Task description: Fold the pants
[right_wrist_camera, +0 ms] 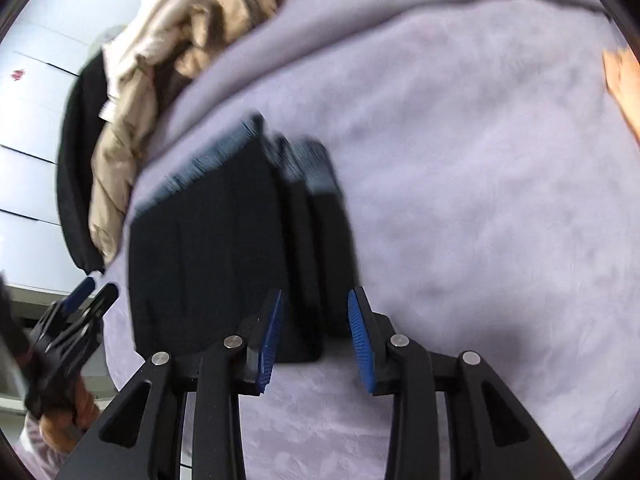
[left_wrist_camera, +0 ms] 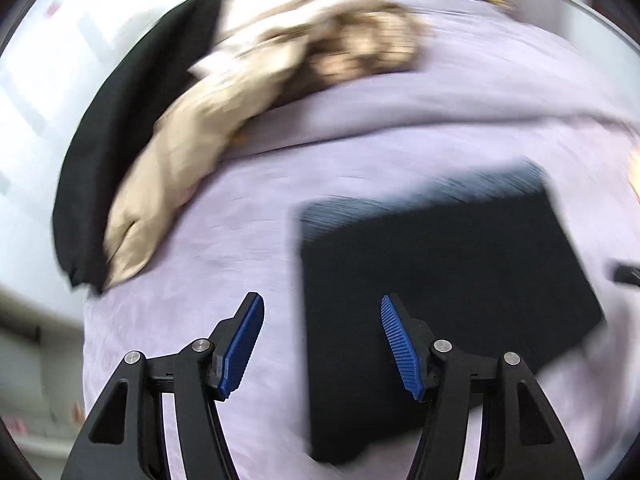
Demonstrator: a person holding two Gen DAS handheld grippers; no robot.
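Dark navy pants [left_wrist_camera: 432,280] lie folded into a compact rectangle on a lilac blanket [left_wrist_camera: 224,256]. They also show in the right wrist view [right_wrist_camera: 224,248], with layered folds along the right side. My left gripper [left_wrist_camera: 322,308] is open and empty, above the folded pants' left edge. My right gripper [right_wrist_camera: 314,312] is open and empty, just above the near edge of the folded stack. The left gripper also shows at the left edge of the right wrist view [right_wrist_camera: 92,292]. Both views are motion-blurred.
A pile of beige and tan clothes [left_wrist_camera: 224,92] and a black garment [left_wrist_camera: 120,128] lie along the far left edge of the blanket; the pile also shows in the right wrist view [right_wrist_camera: 168,52]. A bare hand [right_wrist_camera: 624,84] shows at the right edge. White walls lie beyond.
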